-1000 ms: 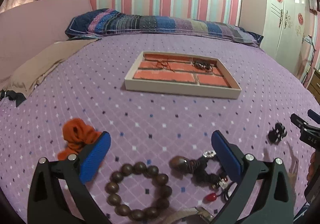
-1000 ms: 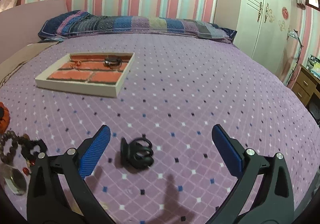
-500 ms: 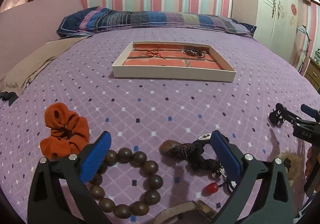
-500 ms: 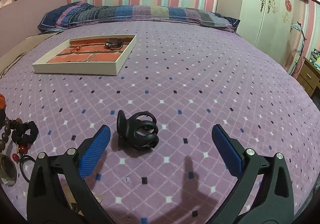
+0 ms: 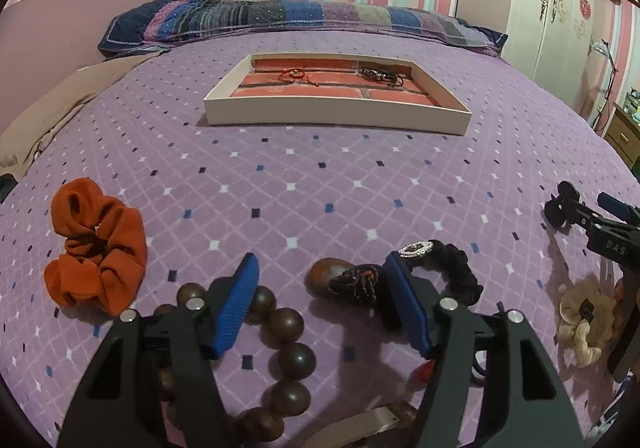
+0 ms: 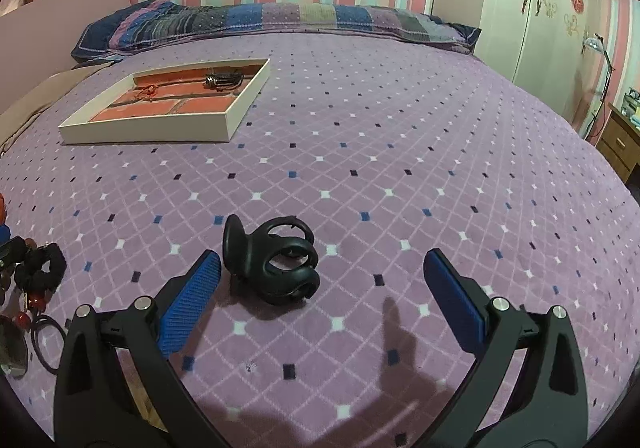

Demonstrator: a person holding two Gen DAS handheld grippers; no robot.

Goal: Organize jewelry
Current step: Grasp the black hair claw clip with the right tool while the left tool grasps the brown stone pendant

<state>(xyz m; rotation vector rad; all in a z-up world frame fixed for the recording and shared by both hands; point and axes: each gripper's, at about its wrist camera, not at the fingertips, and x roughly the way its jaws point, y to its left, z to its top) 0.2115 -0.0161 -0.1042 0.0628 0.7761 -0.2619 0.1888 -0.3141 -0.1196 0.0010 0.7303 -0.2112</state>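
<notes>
Jewelry items, loose on the bed

Wooden bead bracelet [image 5: 286, 332] flat beside black braided bracelet [image 5: 404, 280]; black hair claw [image 6: 276, 258] apart; compartmented tray [image 5: 336, 116] holds red string bracelet [image 5: 296, 75].

Left gripper [image 5: 322, 304] gapes partway — right gripper [image 6: 322, 280] wider (both low, nothing between the pads).

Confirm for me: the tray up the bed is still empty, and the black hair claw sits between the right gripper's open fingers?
Not empty: the tray already holds a red cord bracelet and a dark bracelet, per the left wrist view. The black hair claw does sit between the right gripper's open fingers.
</notes>
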